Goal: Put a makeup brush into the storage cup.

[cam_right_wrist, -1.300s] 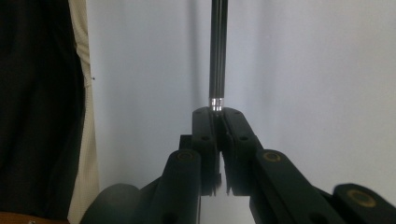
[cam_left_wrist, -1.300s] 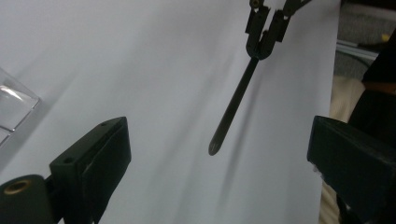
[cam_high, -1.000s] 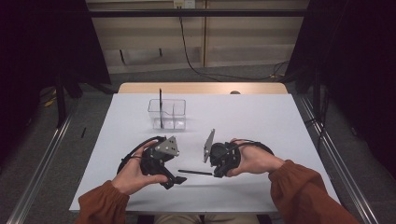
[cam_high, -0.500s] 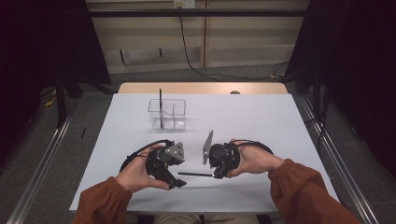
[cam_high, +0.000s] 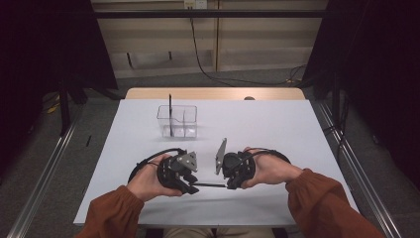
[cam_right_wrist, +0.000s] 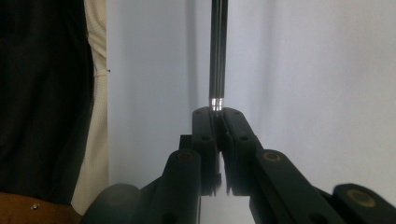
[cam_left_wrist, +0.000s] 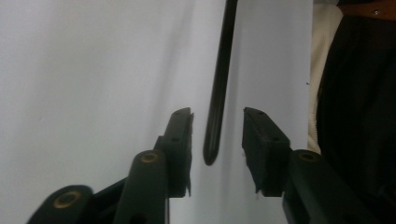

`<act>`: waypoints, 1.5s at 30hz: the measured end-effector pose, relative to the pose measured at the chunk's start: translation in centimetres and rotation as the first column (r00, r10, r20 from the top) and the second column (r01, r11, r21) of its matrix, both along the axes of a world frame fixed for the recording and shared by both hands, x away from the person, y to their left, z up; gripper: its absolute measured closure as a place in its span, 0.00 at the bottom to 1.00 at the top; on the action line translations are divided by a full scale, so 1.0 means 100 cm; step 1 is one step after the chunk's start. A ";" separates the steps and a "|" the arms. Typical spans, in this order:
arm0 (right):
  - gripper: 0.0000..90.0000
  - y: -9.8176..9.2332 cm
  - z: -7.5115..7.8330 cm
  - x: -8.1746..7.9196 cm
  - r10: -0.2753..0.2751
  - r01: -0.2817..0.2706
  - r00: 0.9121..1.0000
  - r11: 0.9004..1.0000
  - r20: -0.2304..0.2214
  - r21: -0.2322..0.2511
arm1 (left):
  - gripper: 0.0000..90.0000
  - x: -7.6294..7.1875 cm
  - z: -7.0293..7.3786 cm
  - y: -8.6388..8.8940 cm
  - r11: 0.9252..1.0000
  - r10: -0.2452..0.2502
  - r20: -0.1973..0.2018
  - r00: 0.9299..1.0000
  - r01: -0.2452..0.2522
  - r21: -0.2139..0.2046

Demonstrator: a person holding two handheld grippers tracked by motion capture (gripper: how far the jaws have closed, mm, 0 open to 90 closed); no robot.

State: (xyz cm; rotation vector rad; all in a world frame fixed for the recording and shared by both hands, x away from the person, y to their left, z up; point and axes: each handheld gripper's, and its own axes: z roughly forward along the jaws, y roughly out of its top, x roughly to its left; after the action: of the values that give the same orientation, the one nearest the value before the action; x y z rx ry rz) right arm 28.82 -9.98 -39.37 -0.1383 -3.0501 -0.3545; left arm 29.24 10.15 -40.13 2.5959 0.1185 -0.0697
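A thin black pen point(cam_high: 210, 185) lies level just above the white table point(cam_high: 277, 129), between my two grippers. My right gripper point(cam_high: 230, 184) is shut on one end of it; in the right gripper view the pen point(cam_right_wrist: 218, 51) runs straight away from the closed pads, a silver ring at the grip point(cam_right_wrist: 217, 114). My left gripper point(cam_high: 190, 187) faces it from the left. Its jaws have just been closing, and the pen's rounded free end point(cam_left_wrist: 219, 84) sits between them with a gap on each side point(cam_left_wrist: 217, 126).
A clear plastic bin point(cam_high: 177, 120) stands mid-table beyond the grippers, with another black pen point(cam_high: 170, 111) upright in it. The person's torso shows at the table's near edge point(cam_left_wrist: 355, 93). Bare white tabletop lies to the right and far side.
The left gripper has edged right onto the pen's free end and its jaws have narrowed around it. The right gripper and the pen have stayed put.
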 end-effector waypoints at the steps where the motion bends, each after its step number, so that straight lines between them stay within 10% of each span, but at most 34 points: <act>1: 0.94 0.000 0.000 0.000 0.000 0.000 1.000 1.000 0.001 0.002 | 0.73 0.001 0.000 0.000 1.000 0.006 -0.005 1.000 -0.006 -0.004; 34: 0.91 -0.001 -0.005 0.000 0.016 -0.017 0.999 1.000 0.039 0.022 | 0.93 -0.002 -0.007 -0.008 1.000 -0.022 -0.042 0.999 0.022 -0.015; 45: 0.74 -0.004 -0.004 -0.001 -0.003 0.000 0.999 0.996 0.038 0.085 | 0.93 0.000 -0.007 -0.005 0.999 -0.008 -0.056 0.998 0.006 -0.038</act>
State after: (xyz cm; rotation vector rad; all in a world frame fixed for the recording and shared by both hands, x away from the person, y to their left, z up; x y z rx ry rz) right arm 28.76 -10.37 -39.78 -0.1311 -3.0664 -0.4923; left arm 29.26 9.69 -40.85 2.5578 0.1273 -0.1463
